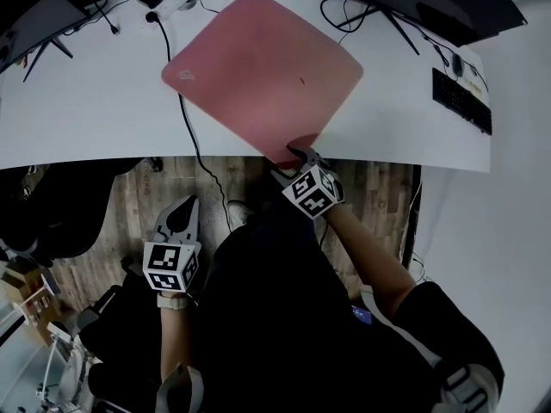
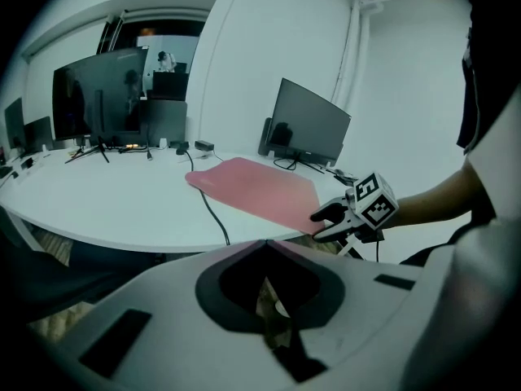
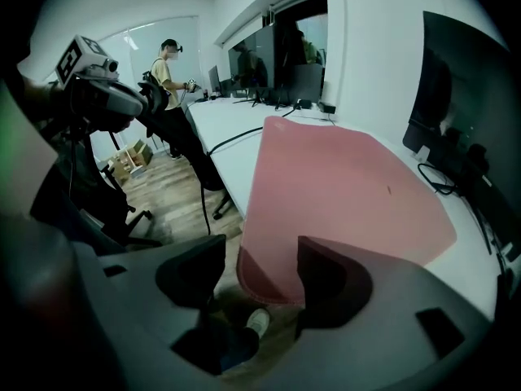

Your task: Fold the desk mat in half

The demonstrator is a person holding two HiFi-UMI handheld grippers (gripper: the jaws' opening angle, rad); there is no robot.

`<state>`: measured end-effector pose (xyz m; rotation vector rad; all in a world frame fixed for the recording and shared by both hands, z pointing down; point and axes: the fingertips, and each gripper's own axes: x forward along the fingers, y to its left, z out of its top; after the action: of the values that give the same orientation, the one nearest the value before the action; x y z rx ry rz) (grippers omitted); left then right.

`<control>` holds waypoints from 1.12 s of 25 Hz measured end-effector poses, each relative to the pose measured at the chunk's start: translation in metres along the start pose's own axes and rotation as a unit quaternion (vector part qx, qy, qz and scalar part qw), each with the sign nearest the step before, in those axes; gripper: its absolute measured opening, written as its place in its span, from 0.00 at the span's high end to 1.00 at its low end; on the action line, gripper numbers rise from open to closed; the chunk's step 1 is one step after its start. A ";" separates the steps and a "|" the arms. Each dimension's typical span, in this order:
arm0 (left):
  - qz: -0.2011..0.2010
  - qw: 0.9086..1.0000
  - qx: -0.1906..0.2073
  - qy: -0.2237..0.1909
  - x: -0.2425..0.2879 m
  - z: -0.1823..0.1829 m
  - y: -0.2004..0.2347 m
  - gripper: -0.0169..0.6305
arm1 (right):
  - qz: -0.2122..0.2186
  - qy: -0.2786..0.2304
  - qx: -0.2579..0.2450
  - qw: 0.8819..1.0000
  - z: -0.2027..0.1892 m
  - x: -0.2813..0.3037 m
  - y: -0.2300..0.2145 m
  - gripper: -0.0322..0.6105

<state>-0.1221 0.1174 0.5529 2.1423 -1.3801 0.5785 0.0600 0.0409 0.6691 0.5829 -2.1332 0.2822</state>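
At desk (image 1: 86,110) edge, R gripper (image 1: 299,156) open astride pink mat (image 1: 258,67) corner; L gripper (image 1: 182,213) closed, empty.

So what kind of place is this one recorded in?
Most likely an office or lab workroom: a long white desk carries monitors, a keyboard and trailing cables, over wood-look flooring.

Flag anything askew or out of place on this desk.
The pink desk mat sits skewed, diagonal to the front edge of the white desk. Its near corner overhangs that edge, lying between the open right tongs.
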 end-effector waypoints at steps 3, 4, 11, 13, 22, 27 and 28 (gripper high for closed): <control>0.002 1.000 -0.001 0.001 -0.003 -0.006 0.004 0.96 | -0.025 0.011 -0.037 0.999 -0.003 0.003 0.000 0.54; 0.004 1.000 -0.003 0.002 -0.004 -0.006 0.006 0.96 | -0.033 0.014 -0.047 0.998 -0.004 0.004 -0.001 0.54; 0.006 1.000 -0.013 -0.007 -0.009 -0.010 0.015 0.96 | -0.050 0.038 -0.063 0.996 -0.005 0.006 -0.005 0.56; 0.005 1.000 -0.025 -0.010 -0.011 -0.009 0.017 0.96 | -0.046 0.044 -0.065 0.996 -0.006 0.005 -0.005 0.57; -0.001 0.999 -0.030 -0.029 -0.016 0.001 0.026 0.96 | 0.000 0.051 -0.038 0.998 0.002 -0.002 0.007 0.87; -0.006 0.999 -0.029 -0.040 -0.020 0.004 0.028 0.96 | -0.040 0.042 -0.043 0.997 0.012 -0.013 0.001 0.90; -0.007 0.999 -0.030 -0.043 -0.020 0.006 0.029 0.96 | -0.046 0.040 -0.040 0.997 0.015 -0.016 -0.003 0.90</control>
<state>-0.1557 0.1177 0.5421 2.1494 -1.4101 0.4387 0.0592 0.0370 0.6474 0.6104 -2.0251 0.1659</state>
